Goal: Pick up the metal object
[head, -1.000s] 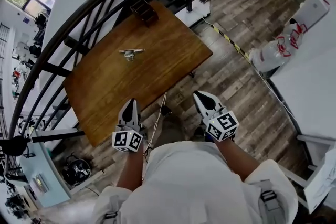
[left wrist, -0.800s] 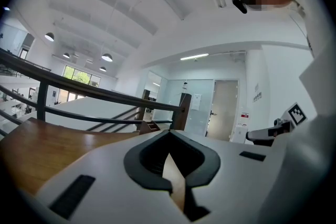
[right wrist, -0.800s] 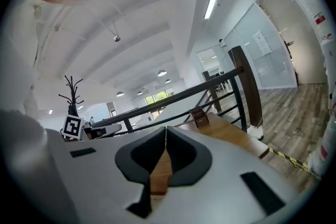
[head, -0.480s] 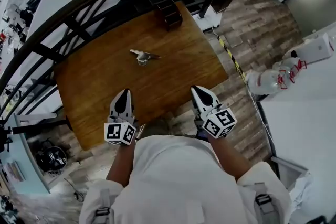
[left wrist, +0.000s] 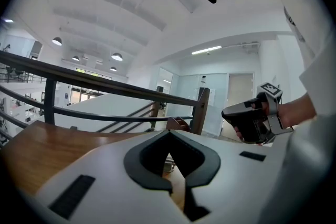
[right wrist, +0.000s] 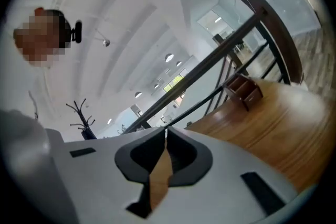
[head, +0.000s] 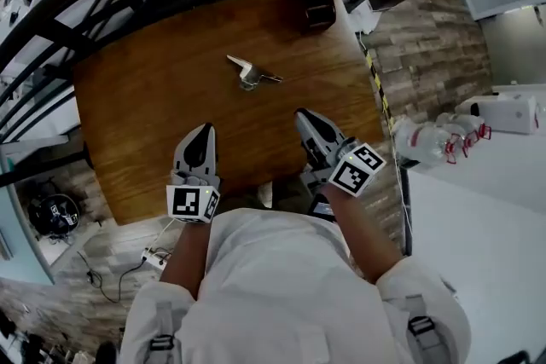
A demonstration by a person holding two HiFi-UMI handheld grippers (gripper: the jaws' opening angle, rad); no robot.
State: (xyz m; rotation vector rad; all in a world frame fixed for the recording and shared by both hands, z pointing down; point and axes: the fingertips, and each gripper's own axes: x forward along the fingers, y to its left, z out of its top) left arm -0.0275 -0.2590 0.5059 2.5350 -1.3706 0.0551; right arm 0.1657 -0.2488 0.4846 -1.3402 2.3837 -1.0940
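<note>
1. While both are pressed together and empty, the left claw (head: pixel 203 132) and right claw (head: pixel 304 117) hover over the near edge of the bench (head: pixel 136 111).
2. The metal object (head: pixel 249 72) lies mid-bench, well ahead, between their lines.
3. I'd judge it best to spread one claw before descending, then straddle the object's narrow bar squarely.
</note>
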